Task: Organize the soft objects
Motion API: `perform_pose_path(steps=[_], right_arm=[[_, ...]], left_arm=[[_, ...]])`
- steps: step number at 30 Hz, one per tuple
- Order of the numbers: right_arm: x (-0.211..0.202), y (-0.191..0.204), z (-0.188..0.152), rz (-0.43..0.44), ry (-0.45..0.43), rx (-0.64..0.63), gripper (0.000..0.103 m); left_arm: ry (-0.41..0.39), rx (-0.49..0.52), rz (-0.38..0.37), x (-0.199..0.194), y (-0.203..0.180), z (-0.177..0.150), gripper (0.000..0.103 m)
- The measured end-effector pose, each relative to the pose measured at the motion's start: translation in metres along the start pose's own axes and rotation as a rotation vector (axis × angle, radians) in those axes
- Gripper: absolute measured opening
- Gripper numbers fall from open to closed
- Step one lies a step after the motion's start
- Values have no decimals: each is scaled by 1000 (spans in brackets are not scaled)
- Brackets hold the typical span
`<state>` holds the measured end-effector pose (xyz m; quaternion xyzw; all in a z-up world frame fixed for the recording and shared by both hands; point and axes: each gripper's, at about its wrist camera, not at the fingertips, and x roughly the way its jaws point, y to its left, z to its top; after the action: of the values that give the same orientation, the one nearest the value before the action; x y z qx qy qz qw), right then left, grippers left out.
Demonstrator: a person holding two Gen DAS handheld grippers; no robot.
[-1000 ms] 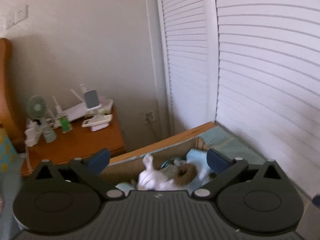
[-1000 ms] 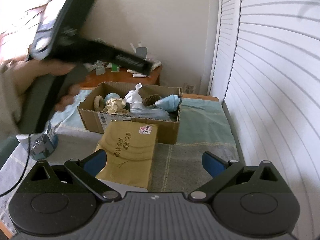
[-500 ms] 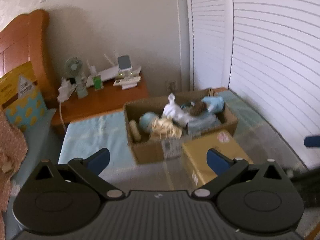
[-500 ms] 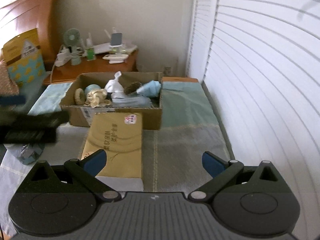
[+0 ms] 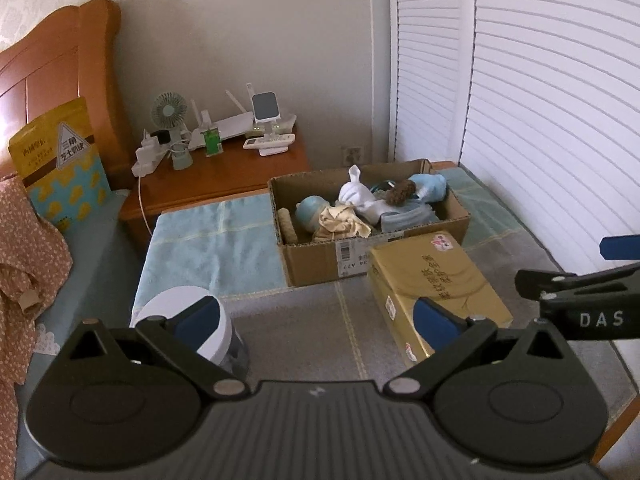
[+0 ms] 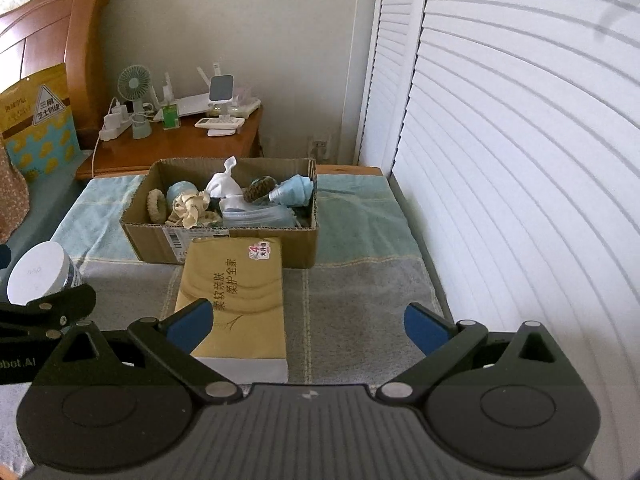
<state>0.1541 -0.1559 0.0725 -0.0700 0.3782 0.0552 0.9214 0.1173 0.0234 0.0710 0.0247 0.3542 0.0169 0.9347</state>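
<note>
A cardboard box (image 5: pixel 456 224) (image 6: pixel 304 236) stands on a towel-covered surface and holds several soft items: a white cloth (image 5: pixel 354 194) (image 6: pixel 224 188), a beige scrunchie (image 5: pixel 340 220) (image 6: pixel 190 210), a brown puff (image 5: pixel 400 192) (image 6: pixel 258 188) and a light blue cloth (image 5: pixel 430 184) (image 6: pixel 294 192). A yellow tissue pack (image 5: pixel 432 280) (image 6: pixel 236 284) lies in front of the box. My left gripper (image 5: pixel 316 316) is open and empty, well short of the box. My right gripper (image 6: pixel 308 320) is open and empty above the tissue pack's near end.
A white-lidded jar (image 5: pixel 192 320) (image 6: pixel 40 276) stands at the near left. A wooden nightstand (image 5: pixel 224 180) (image 6: pixel 168 144) with a fan, router and chargers is behind the box. White louvred doors (image 5: pixel 540 120) (image 6: pixel 520 160) run along the right. A yellow bag (image 5: pixel 56 160) leans on the headboard.
My left gripper has pulled back and down from over the box to beside the right gripper. The right gripper has drawn back slightly. Both stay open.
</note>
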Motion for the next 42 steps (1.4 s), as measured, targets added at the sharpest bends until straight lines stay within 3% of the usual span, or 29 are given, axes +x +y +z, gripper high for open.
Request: perform_pose_path(steps=[17, 42], right_arm=[[-6, 1, -1, 15, -6, -5, 103], [-9, 0, -3, 24, -11, -4, 103]], left_arm=[[23, -55, -8, 0, 5, -2, 102], [27, -53, -10, 0, 3, -2, 102]])
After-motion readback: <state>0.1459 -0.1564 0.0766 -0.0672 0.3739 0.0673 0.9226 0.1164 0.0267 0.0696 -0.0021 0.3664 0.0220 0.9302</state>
